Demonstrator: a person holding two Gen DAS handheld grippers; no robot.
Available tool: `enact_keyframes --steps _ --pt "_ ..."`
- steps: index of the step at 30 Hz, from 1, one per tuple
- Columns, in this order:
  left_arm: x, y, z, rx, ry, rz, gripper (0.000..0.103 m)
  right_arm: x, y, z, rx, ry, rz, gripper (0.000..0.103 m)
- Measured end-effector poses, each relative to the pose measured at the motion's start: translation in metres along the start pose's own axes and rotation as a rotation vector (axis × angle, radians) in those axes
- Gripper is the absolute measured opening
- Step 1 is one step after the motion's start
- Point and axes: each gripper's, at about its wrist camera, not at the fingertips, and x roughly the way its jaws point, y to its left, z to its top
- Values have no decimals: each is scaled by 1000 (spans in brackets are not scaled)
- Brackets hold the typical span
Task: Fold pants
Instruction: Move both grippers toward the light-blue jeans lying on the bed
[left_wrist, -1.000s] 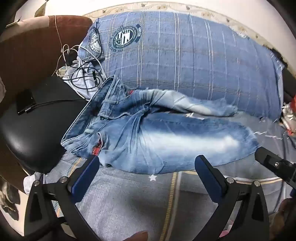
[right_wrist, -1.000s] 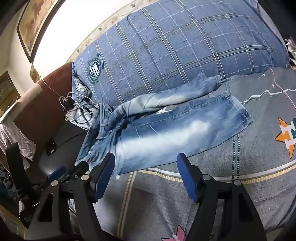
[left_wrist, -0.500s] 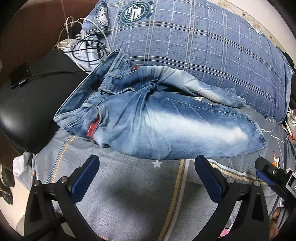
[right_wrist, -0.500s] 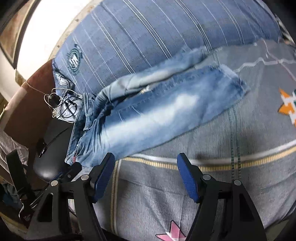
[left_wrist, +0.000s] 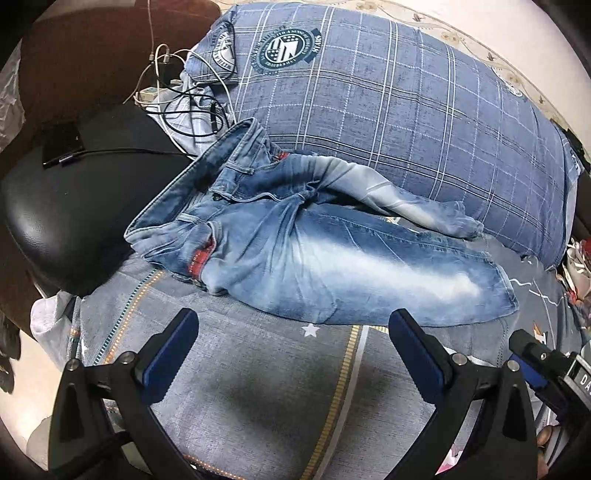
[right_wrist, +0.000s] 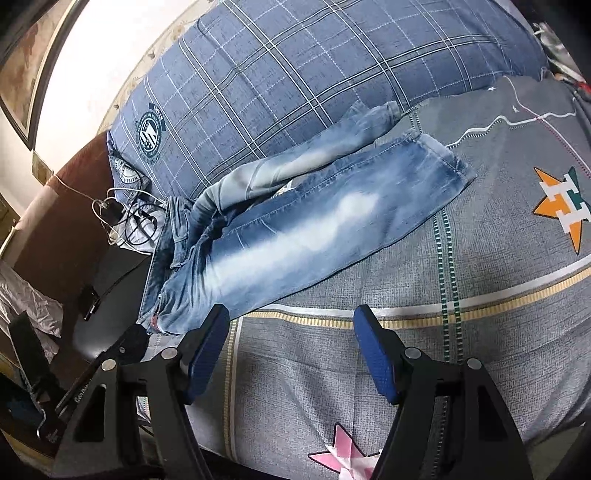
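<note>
hovering with both jaws spread and empty, left gripper (left_wrist: 293, 332) and right gripper (right_wrist: 291, 328) face jeans (left_wrist: 332, 266) sprawled on the bed (right_wrist: 480, 295); probably best to pinch waistband and hem evenly.

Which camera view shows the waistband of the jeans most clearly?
The left wrist view. There the waistband of the jeans is near and faces the camera, so its open band and belt loops show. In the right wrist view the waistband lies far to the side, smaller and foreshortened.
</note>
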Motion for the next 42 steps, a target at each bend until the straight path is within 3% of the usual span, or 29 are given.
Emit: enact_keyframes --steps 13,19,26,32,36,38,42 --pt "-2 -11 0 30 6 -42 103 -3 5 4 11 -3 62 70" --pt "8 -7 3 1 62 -77 103 2 -4 9 48 6 61 70" --pt "29 1 3 -31 138 -99 103 27 -21 10 125 86 46 71" --pt "41 25 6 -142 188 -160 102 33 -39 33 250 48 -38 61" --pt "45 38 5 -218 221 -212 102 51 -35 58 243 50 -58 58" --pt "45 41 4 -231 229 -222 102 53 -36 52 237 31 -78 56" --pt "46 42 3 -244 244 -239 102 57 -57 30 363 66 -19 45"
